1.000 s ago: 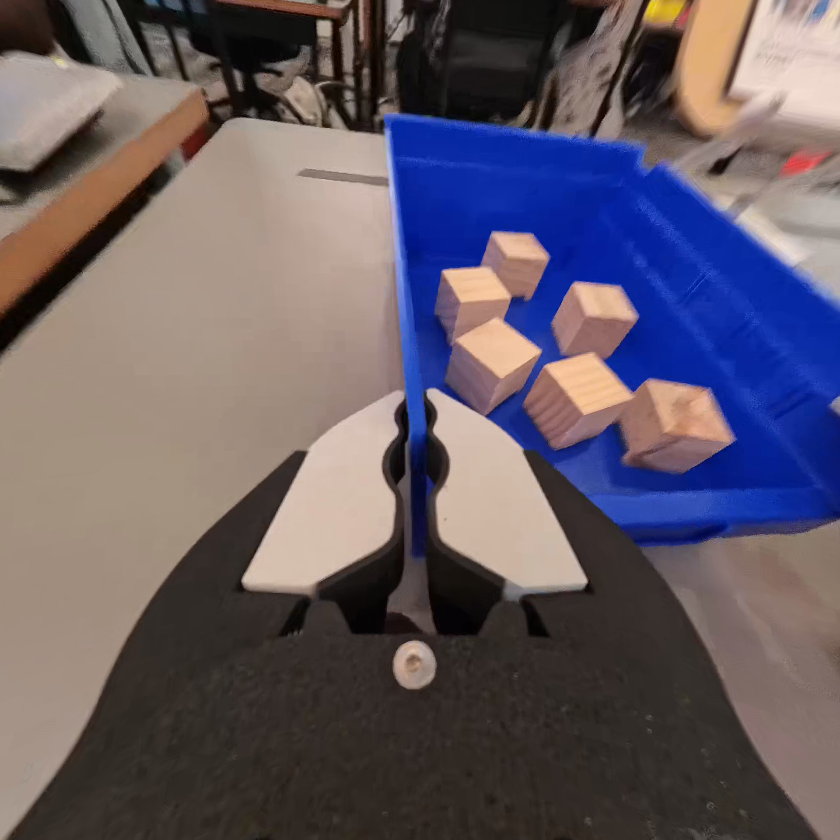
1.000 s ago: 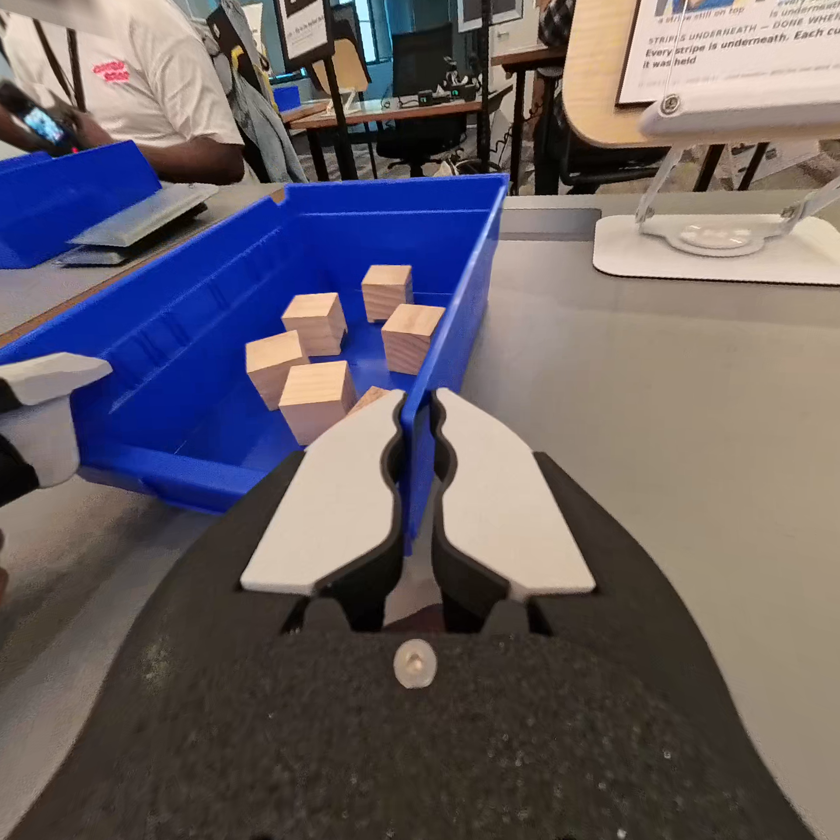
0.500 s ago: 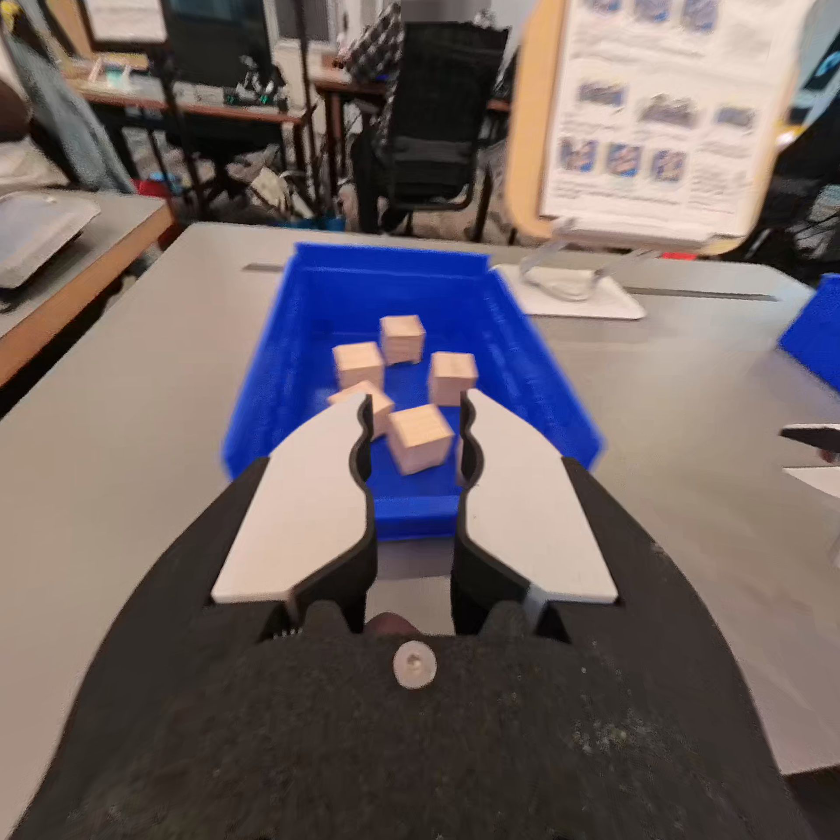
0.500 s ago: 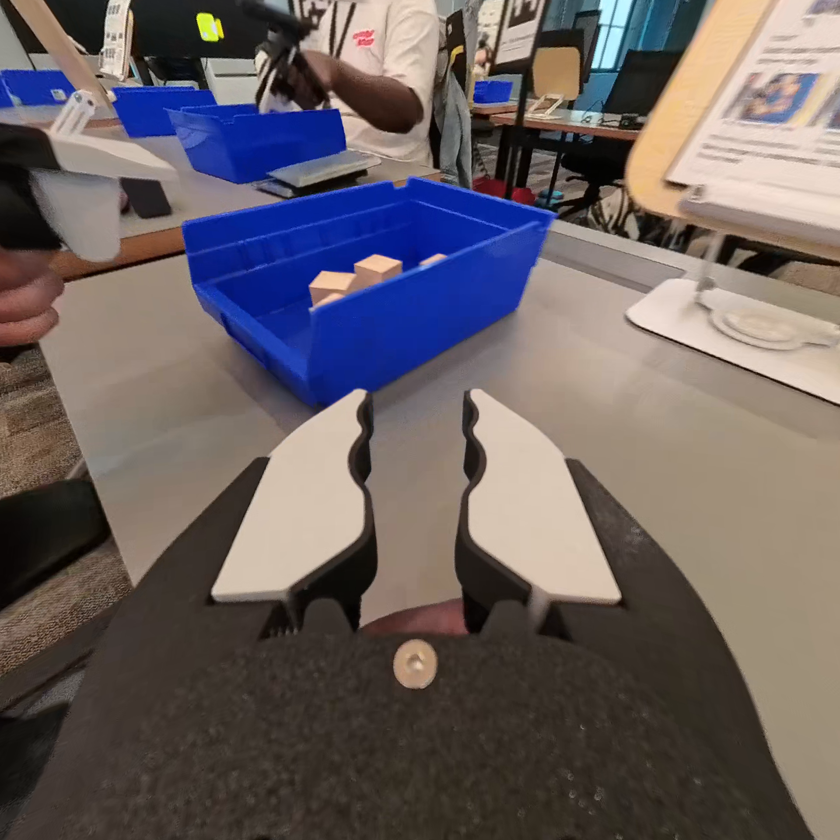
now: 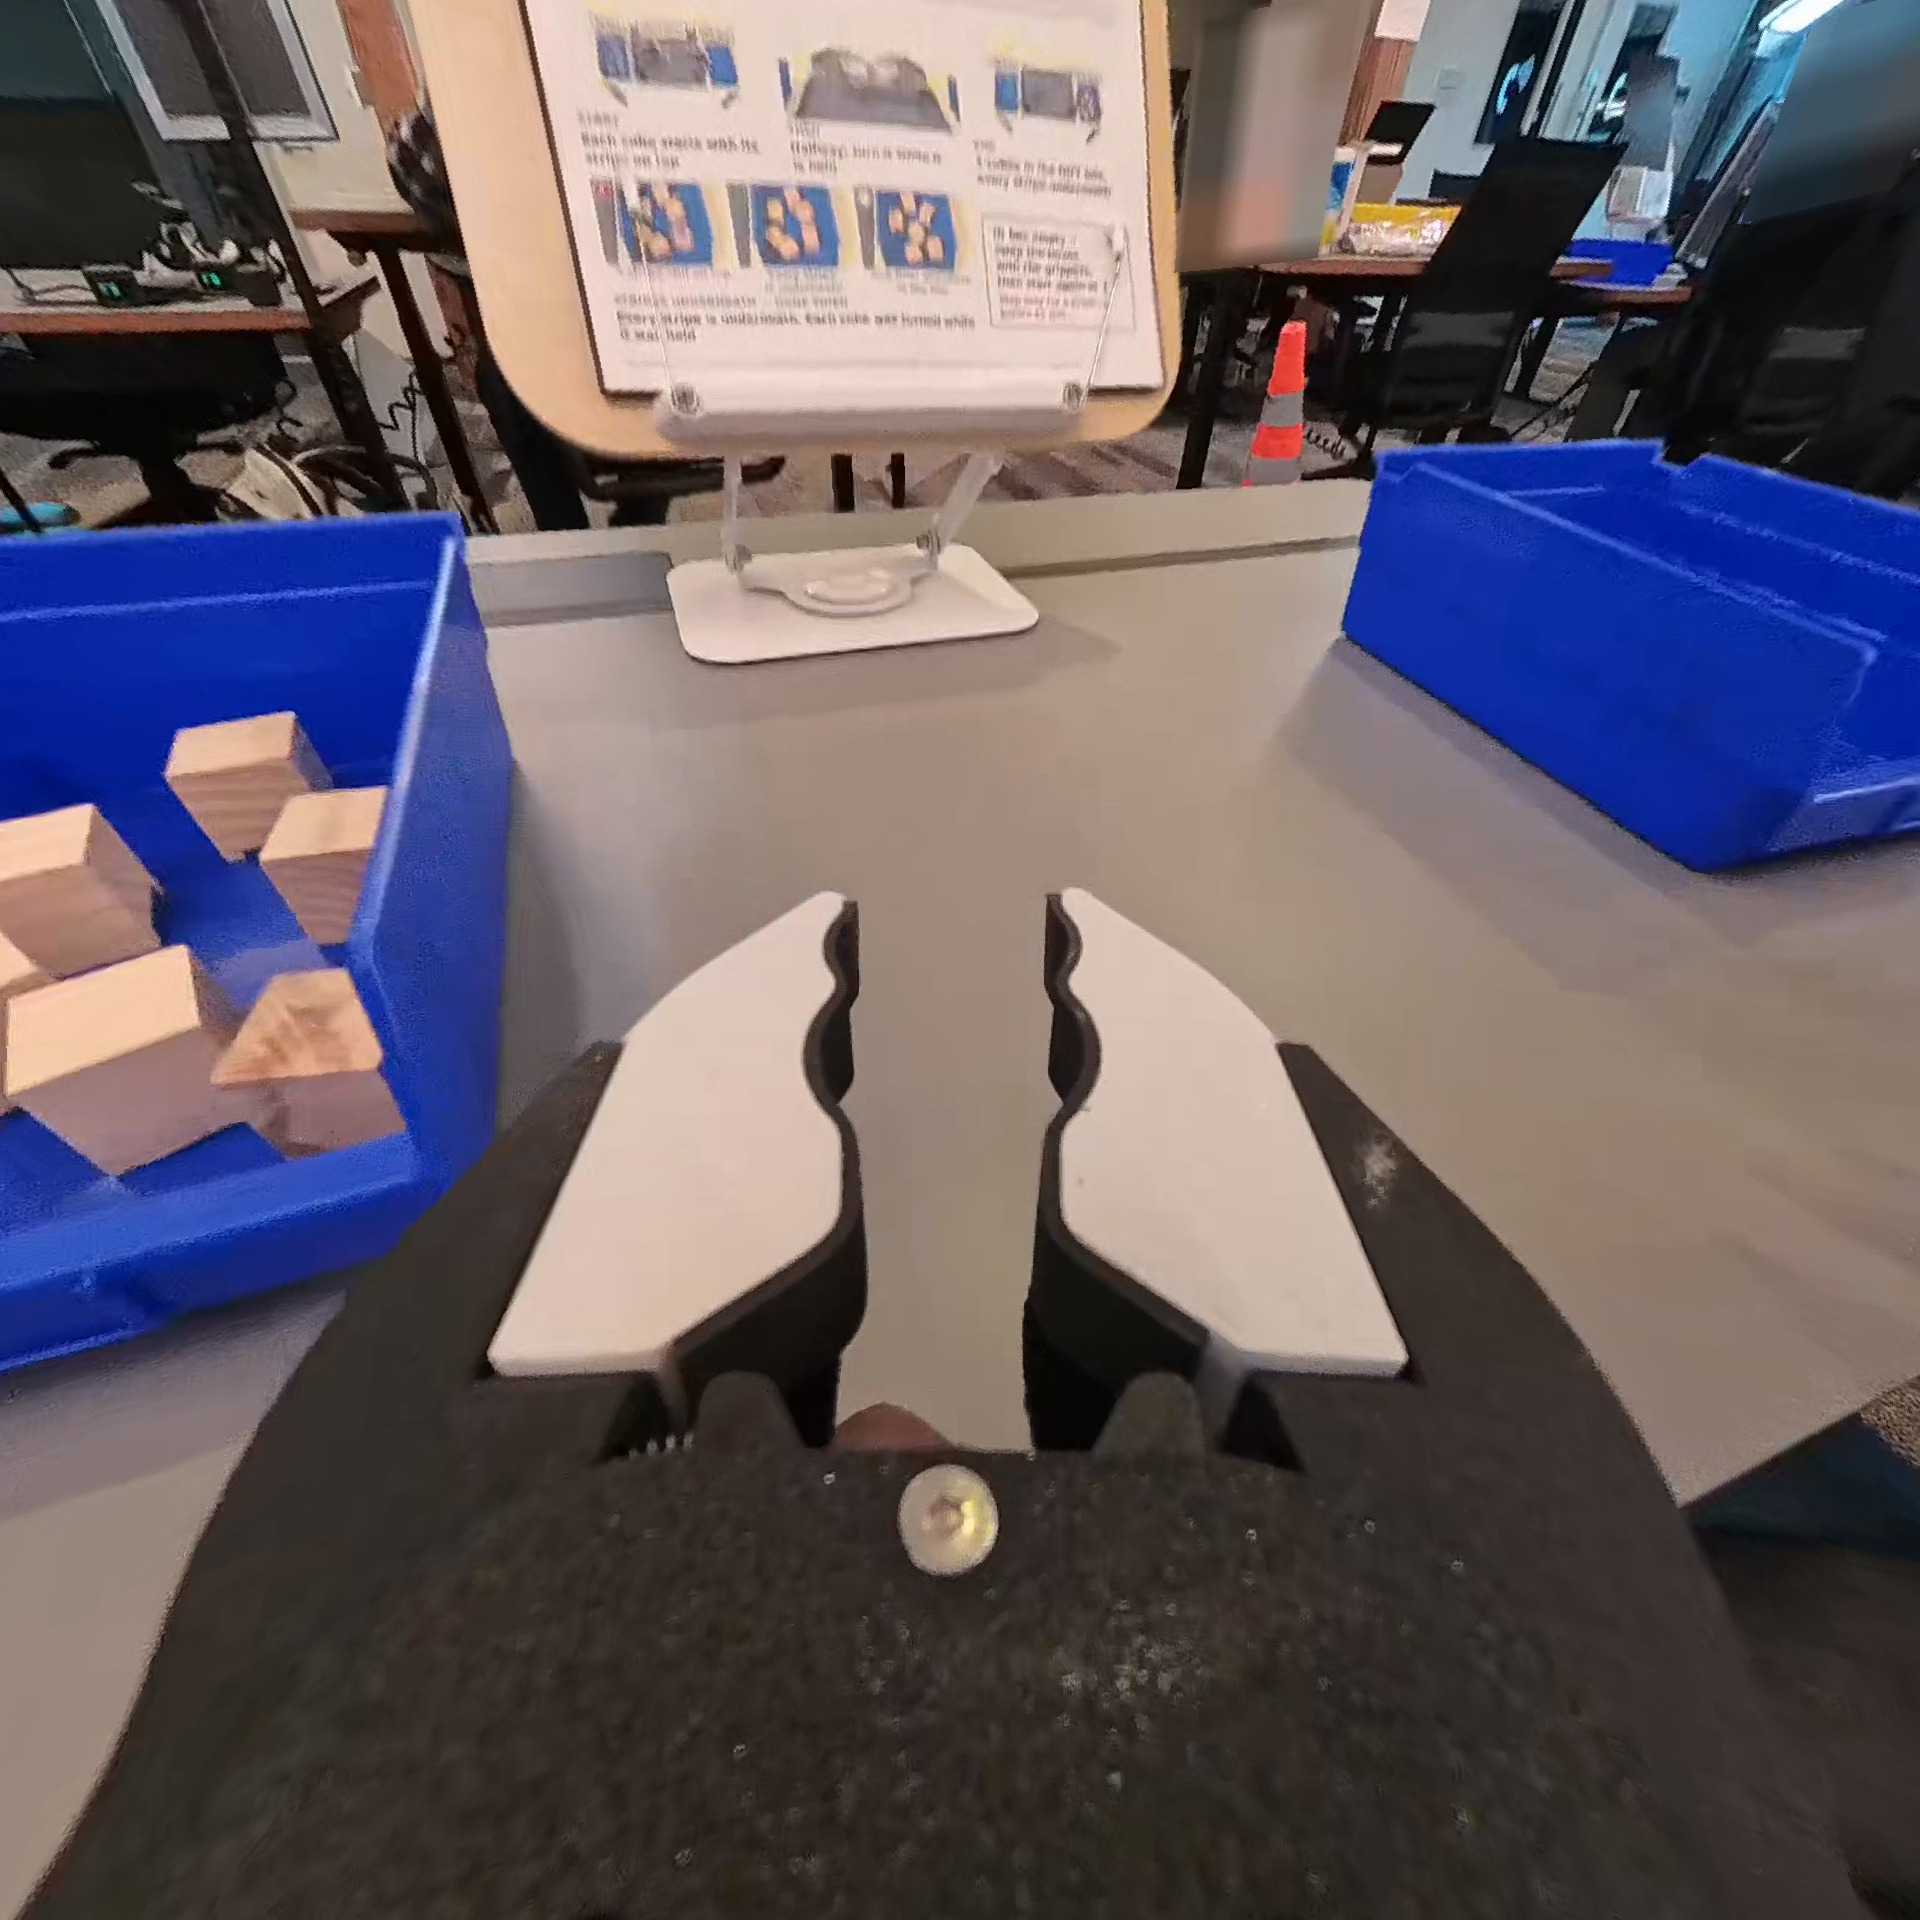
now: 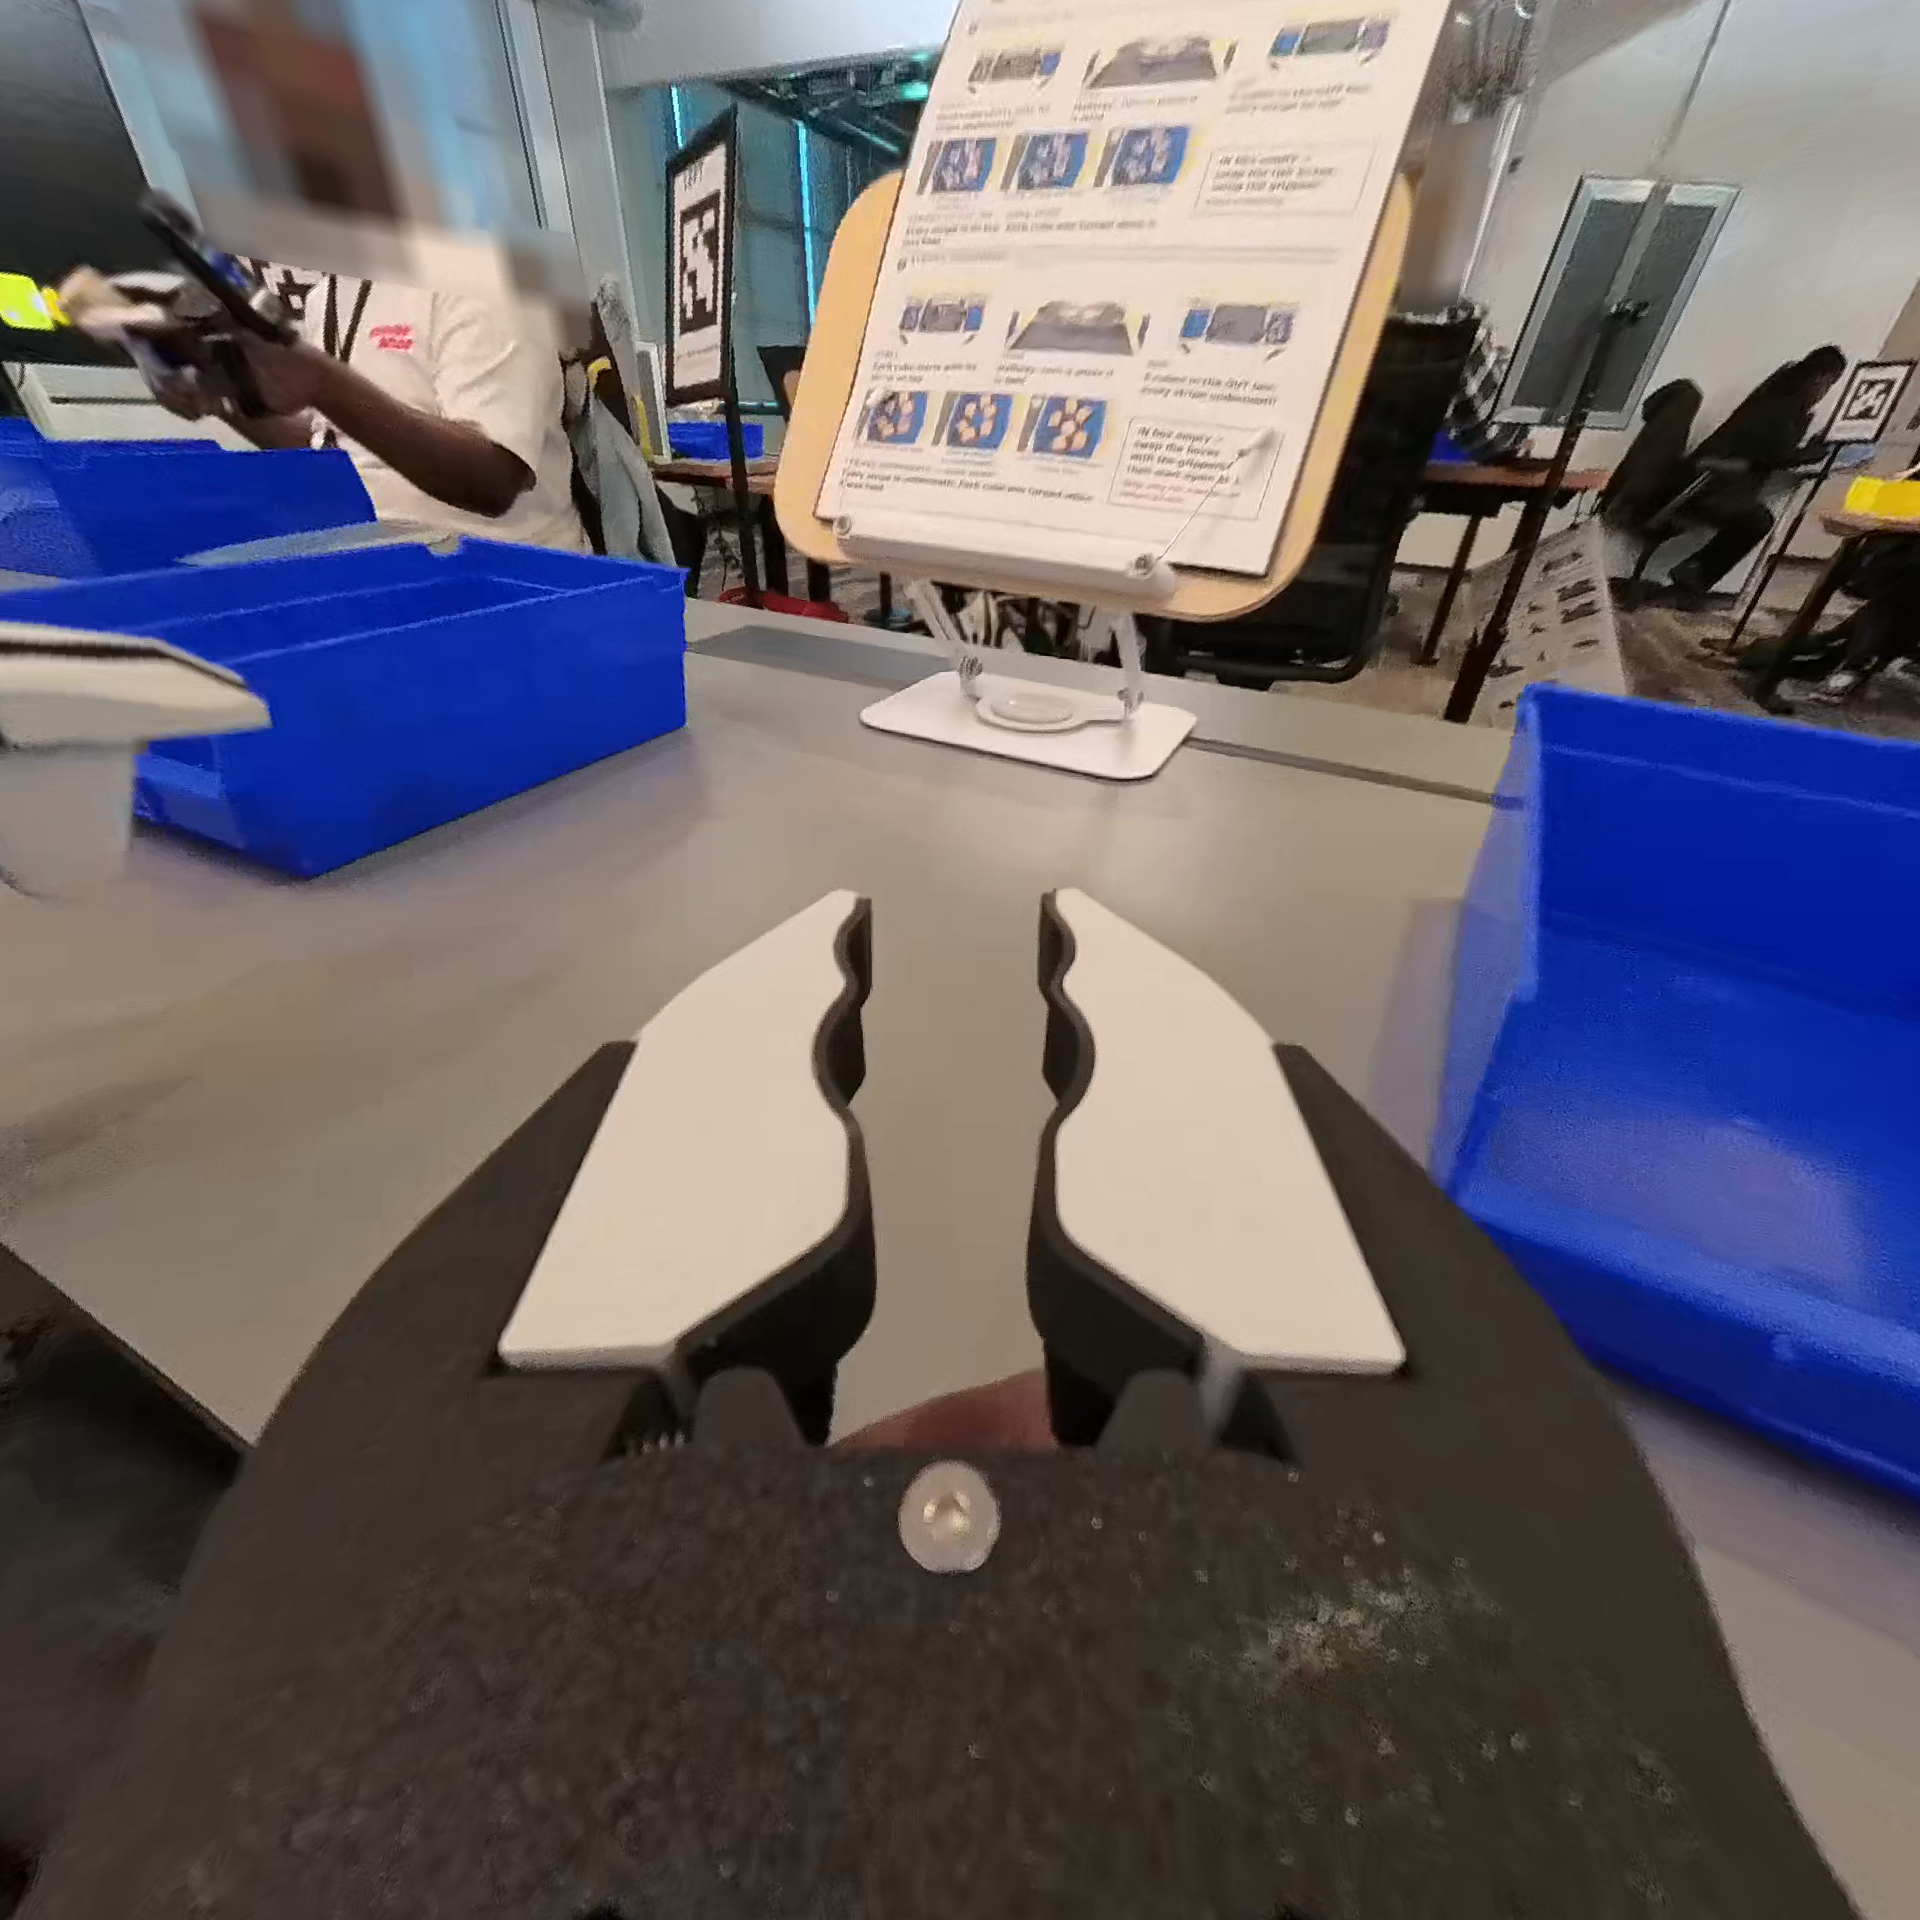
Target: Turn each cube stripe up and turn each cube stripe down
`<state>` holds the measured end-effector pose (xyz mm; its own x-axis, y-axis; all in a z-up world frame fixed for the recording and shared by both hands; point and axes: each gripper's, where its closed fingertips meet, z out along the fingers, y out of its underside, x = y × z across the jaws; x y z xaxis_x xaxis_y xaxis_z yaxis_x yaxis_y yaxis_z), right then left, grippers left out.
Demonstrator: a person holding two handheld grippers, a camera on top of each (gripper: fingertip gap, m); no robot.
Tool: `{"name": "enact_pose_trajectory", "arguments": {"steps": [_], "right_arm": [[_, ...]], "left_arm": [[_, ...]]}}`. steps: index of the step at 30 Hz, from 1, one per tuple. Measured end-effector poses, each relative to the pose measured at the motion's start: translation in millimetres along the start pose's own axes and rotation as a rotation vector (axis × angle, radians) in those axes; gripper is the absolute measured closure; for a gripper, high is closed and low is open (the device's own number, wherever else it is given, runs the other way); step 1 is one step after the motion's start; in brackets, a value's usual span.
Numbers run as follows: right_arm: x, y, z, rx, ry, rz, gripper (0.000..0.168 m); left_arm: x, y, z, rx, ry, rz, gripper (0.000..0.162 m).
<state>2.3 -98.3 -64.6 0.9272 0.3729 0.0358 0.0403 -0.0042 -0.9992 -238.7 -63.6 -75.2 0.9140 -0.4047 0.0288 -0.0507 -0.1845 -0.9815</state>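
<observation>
Several plain wooden cubes (image 5: 104, 1039) lie in a blue bin (image 5: 436, 935) at the left of the left wrist view; no stripe shows on their visible faces. My left gripper (image 5: 951, 914) is open and empty over the bare grey table, to the right of that bin. My right gripper (image 6: 954, 909) is open and empty over the table too, between the same bin (image 6: 416, 707) at the left and a second blue bin (image 6: 1683, 1091) at the right. The second bin also shows in the left wrist view (image 5: 1621, 675). The left gripper's white finger (image 6: 114, 686) shows at the left edge of the right wrist view.
An instruction sheet on a wooden board with a white stand (image 5: 852, 603) is at the table's far edge, also in the right wrist view (image 6: 1029, 717). A person in a white shirt (image 6: 436, 416) is at a neighbouring table with more blue bins. An orange cone (image 5: 1283, 416) stands behind.
One second ago both grippers were shut on the side walls of the cube bin. Both have let go, opened, drawn back and swung right toward the middle of the table.
</observation>
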Motion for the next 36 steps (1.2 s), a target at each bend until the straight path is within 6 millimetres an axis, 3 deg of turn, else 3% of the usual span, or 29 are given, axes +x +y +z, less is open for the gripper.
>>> {"name": "enact_pose_trajectory", "arguments": {"steps": [3, 6, 10, 19, 22, 30, 33, 36], "right_arm": [[5, -10, -1, -0.003, -0.028, -0.02, 0.132], [5, 0, 5, -0.045, -0.064, 0.005, 0.131], [1, 14, 15, -0.103, -0.105, 0.081, 0.126], [-2, 21, 17, -0.122, -0.11, 0.078, 0.127], [0, 22, 18, -0.124, -0.106, 0.089, 0.127], [2, 20, 17, -0.116, -0.101, 0.107, 0.128], [-2, 21, 17, -0.123, -0.111, 0.118, 0.129], [-4, 24, 17, -0.13, -0.114, 0.103, 0.13]], "left_arm": [[-15, 13, -1, 0.0, -0.029, 0.043, 0.13], [-27, 23, -4, -0.03, -0.04, 0.012, 0.13], [-22, 26, -10, -0.048, -0.002, -0.038, 0.13], [-10, 23, -17, -0.032, -0.071, 0.166, 0.13], [-7, 28, -14, -0.056, -0.055, 0.163, 0.13], [-16, 32, -11, -0.093, -0.046, 0.108, 0.13], [-36, 12, -20, -0.093, -0.062, 0.14, 0.13], [-96, -24, -34, -0.12, -0.189, 0.22, 0.13]]}}
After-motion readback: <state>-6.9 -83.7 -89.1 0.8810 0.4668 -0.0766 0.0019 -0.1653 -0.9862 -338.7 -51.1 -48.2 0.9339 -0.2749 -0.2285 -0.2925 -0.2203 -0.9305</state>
